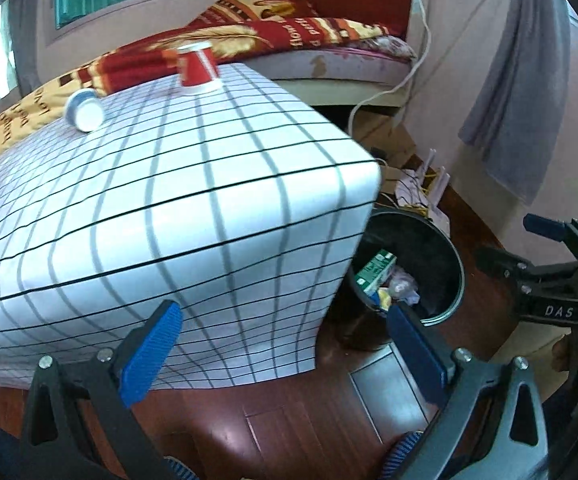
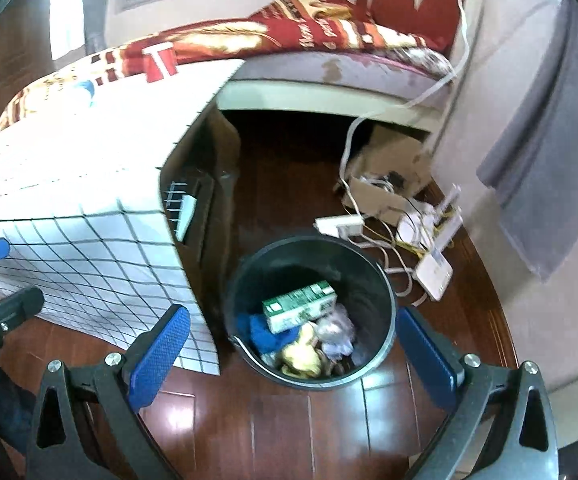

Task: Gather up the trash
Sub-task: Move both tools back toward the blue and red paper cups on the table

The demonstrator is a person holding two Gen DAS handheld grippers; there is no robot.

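Two cups remain on the checked tablecloth [image 1: 193,184]: one red cup [image 1: 197,65] standing upside down at the far edge, and one white cup [image 1: 84,114] lying on its side nearer the left. One black bin [image 2: 309,308] stands on the wooden floor beside the table, holding a green carton [image 2: 299,306], a blue cloth and crumpled wrappers. Both the left gripper [image 1: 285,344] and the right gripper [image 2: 293,356] are spread wide and carry nothing. The table corner hides part of the bin in the left view. Cables and a router lie near the wall.

Both wrist views downward, sharing bin [image 1: 445,264] [image 2: 385,280] beside table [image 1: 169,200] [image 2: 69,184].
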